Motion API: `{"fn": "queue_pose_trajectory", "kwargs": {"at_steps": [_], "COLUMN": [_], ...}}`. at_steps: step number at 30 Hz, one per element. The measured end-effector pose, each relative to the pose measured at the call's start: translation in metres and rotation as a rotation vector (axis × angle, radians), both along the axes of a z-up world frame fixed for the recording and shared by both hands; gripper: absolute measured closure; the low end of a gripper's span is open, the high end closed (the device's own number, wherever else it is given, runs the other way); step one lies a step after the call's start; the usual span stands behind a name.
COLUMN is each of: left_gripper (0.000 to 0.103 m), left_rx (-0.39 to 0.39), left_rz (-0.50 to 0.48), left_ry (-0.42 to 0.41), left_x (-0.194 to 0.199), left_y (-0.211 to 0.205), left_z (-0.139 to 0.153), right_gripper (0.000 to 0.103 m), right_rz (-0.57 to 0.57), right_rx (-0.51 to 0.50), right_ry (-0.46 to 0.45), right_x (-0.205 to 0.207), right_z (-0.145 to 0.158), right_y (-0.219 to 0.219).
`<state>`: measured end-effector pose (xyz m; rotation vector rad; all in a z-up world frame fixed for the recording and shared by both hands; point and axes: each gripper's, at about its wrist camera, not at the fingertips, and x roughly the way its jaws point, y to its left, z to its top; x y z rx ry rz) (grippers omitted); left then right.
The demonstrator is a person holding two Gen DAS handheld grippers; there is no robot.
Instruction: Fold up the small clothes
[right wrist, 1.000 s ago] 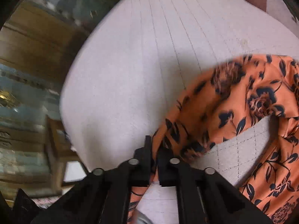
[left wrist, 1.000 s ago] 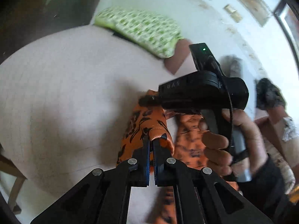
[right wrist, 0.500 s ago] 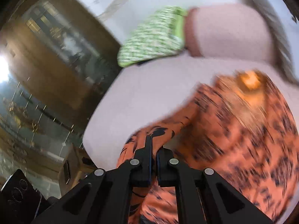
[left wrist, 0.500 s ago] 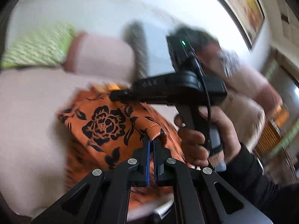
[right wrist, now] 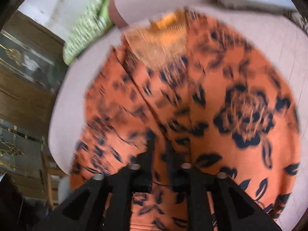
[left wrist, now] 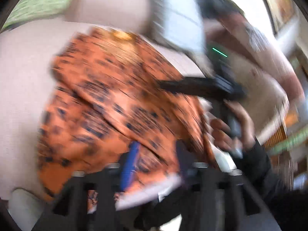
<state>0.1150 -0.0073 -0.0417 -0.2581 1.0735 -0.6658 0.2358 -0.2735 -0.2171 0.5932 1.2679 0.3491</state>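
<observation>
Pale pink quilted bedding [right wrist: 269,38] fills the background, with a green patterned pillow [right wrist: 86,30] at its far edge and dark wooden cabinets off to one side. On the bedding lies the garment [right wrist: 211,105], orange with black flowers, spread in a broad doubled layer with what looks like a lighter collar or label patch at its far end. Both views are smeared by motion, so fine edges are hard to read.

The left gripper [left wrist: 157,163] has its jaws opening, a blue-padded finger [left wrist: 130,161] standing apart from its mate, with cloth lying in the gap but not pinched. The right gripper [right wrist: 159,154] is opening too; its fingers stand slightly apart just over the near edge of the garment, and no fabric looks clamped. In the left view the right gripper's body reaches across the cloth, held by a hand [left wrist: 231,127] in a dark sleeve.

Judging by this, both near corners are being let go together so that the folded flap settles flat and square on the lower layer; a crooked release could leave it wrinkled.
</observation>
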Motion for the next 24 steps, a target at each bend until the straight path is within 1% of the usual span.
{"fn": "queue_pose_trajectory", "kwargs": {"at_steps": [2,3,4,5,7,8,9,11,13,14,15,16,17,18,19,20,21,22,23,24], "left_gripper": [0.048,0.048,0.048,0.048,0.047,0.047,0.047,0.047,0.048,0.049,0.049,0.049,0.050,0.053,0.056,0.059,0.066,0.076,0.082,0.085], "left_rx": [0.001,-0.007,-0.031,-0.047,-0.075,-0.087,-0.093,-0.097,-0.110,-0.115,-0.132,-0.158,-0.179,-0.203,-0.220,-0.234,-0.237,-0.240,-0.238,-0.241], "left_rz": [0.121,0.174,0.241,0.279,0.330,0.332,0.335,0.364,0.357,0.359,0.351,0.332,0.325,0.327,0.327,0.339,0.352,0.349,0.350,0.355], "left_ry": [0.014,0.029,0.038,0.040,0.059,0.074,0.085,0.099,0.124,0.138,0.148,0.155,0.164,0.172,0.171,0.170,0.170,0.167,0.160,0.152], "left_x": [0.031,0.046,0.068,0.083,0.121,0.135,0.148,0.171,0.193,0.203,0.206,0.212,0.217,0.216,0.215,0.214,0.214,0.214,0.216,0.214], "left_y": [0.026,0.038,0.054,0.063,0.077,0.083,0.085,0.090,0.093,0.088,0.087,0.083,0.079,0.078,0.078,0.077,0.078,0.077,0.077,0.078], "left_z": [-0.002,-0.007,-0.011,-0.014,-0.026,-0.034,-0.043,-0.059,-0.079,-0.094,-0.102,-0.114,-0.124,-0.131,-0.133,-0.134,-0.134,-0.134,-0.138,-0.137], "right_gripper": [0.036,0.034,0.034,0.034,0.034,0.034,0.034,0.034,0.034,0.034,0.034,0.034,0.034,0.034,0.035,0.040,0.050,0.056,0.077,0.096], "right_rz": [0.019,0.035,0.052,0.066,0.091,0.100,0.114,0.121,0.130,0.128,0.132,0.136,0.137,0.143,0.146,0.150,0.162,0.184,0.193,0.191], "right_rx": [0.032,0.048,0.075,0.109,0.143,0.149,0.152,0.123,0.107,0.104,0.091,0.074,0.034,-0.003,-0.020,-0.028,-0.032,-0.071,-0.122,-0.160], "right_ry": [-0.075,-0.088,-0.095,-0.092,-0.074,-0.061,-0.037,-0.004,0.042,0.065,0.096,0.112,0.128,0.144,0.161,0.192,0.207,0.219,0.222,0.217], "right_x": [0.021,0.031,0.047,0.066,0.101,0.116,0.142,0.180,0.215,0.231,0.253,0.263,0.280,0.293,0.300,0.311,0.318,0.323,0.323,0.322], "right_z": [0.024,0.031,0.037,0.039,0.037,0.035,0.029,0.015,-0.003,-0.014,-0.030,-0.039,-0.052,-0.064,-0.073,-0.087,-0.096,-0.104,-0.108,-0.108], "right_y": [0.003,0.008,0.015,0.021,0.036,0.047,0.060,0.084,0.106,0.115,0.130,0.139,0.150,0.159,0.164,0.173,0.179,0.188,0.193,0.198]}}
